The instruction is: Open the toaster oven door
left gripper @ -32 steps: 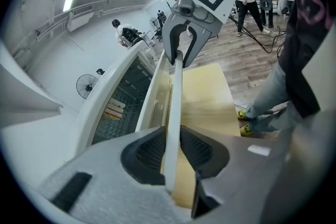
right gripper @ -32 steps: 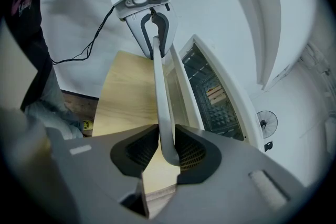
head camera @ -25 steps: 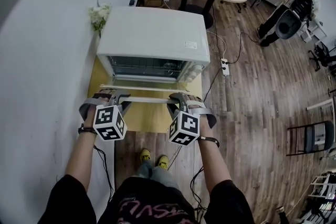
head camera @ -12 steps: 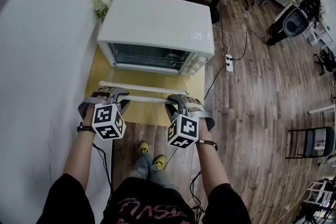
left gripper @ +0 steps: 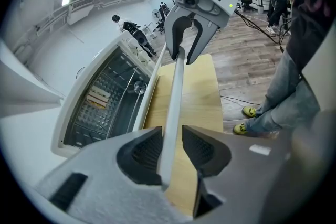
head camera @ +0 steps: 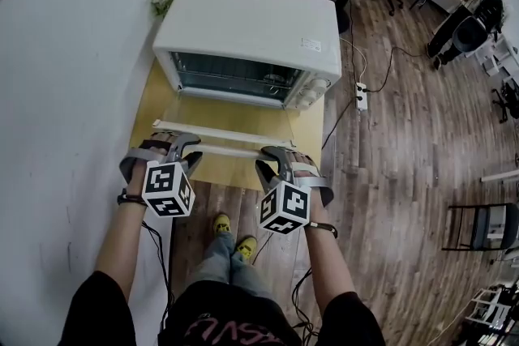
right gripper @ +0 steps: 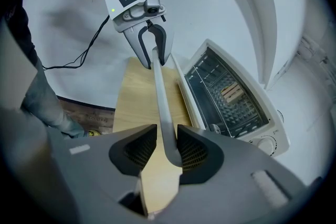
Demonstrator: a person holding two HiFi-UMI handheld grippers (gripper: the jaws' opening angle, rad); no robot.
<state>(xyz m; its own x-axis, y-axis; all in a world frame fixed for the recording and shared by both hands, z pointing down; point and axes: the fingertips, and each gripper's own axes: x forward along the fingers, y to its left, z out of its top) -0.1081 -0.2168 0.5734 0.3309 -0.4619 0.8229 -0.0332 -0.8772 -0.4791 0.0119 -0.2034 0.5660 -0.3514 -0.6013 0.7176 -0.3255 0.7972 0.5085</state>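
Toaster oven [head camera: 247,28]: white box on a wooden tabletop [head camera: 302,130], against the left wall, cavity facing the person. It looks heavy enough to stay put under a door pull.

Door [head camera: 217,139]: glass pane in a white frame, hinged at the oven's near bottom edge. It is already swung down close to flat over the tabletop, so the task looks all but done. It is rigid and probably light, but the glass makes it fragile, so it should not be dropped onto its stop.

Handle [head camera: 223,151]: slim white bar along the door's near edge. It looks stiff, smooth and likely slippery. This is the right place to hold, one grip near each end.

Left gripper [head camera: 180,145]: at the bar's left end. Its jaws have just been opening and now stand narrowly apart. The bar sits between the pads with a gap on one side, so it is straddled, not clamped.

Right gripper [head camera: 272,156]: at the bar's right end. Its jaws have also just been opening, and the bar lies loose between them.
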